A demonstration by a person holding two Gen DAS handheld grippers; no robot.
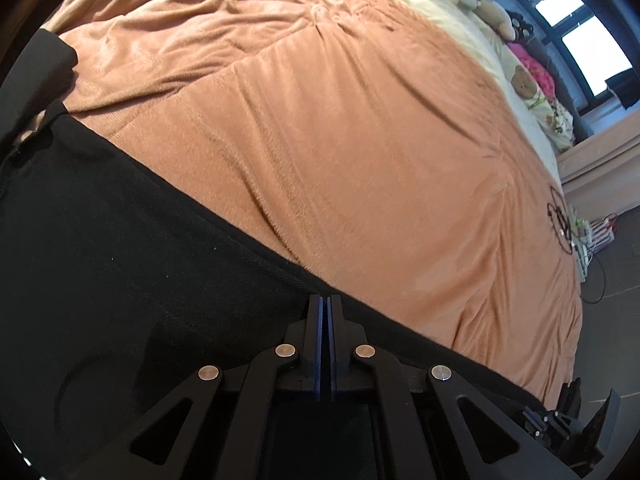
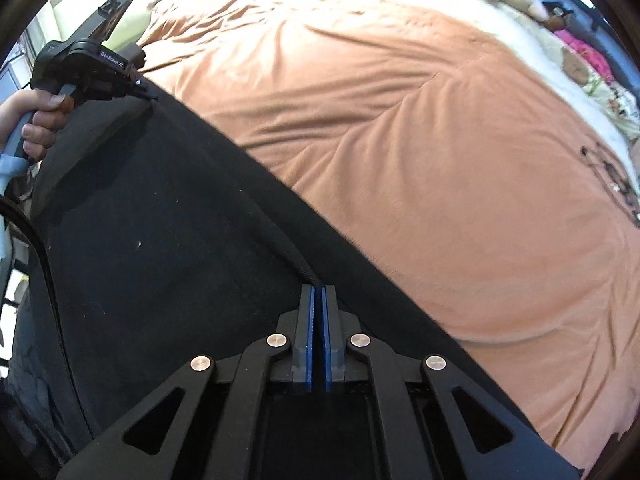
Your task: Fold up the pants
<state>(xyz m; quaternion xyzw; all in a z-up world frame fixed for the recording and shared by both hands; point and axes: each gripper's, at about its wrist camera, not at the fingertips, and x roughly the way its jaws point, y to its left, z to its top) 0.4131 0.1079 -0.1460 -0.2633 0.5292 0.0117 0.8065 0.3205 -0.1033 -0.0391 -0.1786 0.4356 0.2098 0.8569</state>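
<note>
The black pants (image 1: 132, 272) hang stretched as a taut sheet over the near edge of the bed. My left gripper (image 1: 324, 300) is shut on their top edge. My right gripper (image 2: 316, 290) is shut on the same edge, where a thick seam (image 2: 296, 258) runs up to its tips. In the right wrist view the pants (image 2: 160, 240) fill the lower left, and the left gripper (image 2: 150, 96) shows at the upper left, pinching the far corner, held by a hand. In the left wrist view the right gripper (image 1: 540, 426) shows at the lower right.
An orange blanket (image 1: 360, 140) covers the bed, wrinkled at the far side. Cream bedding, stuffed toys (image 1: 492, 12) and a pink item lie by the window at the upper right. Cables and a power strip (image 1: 588, 240) lie on the floor at right.
</note>
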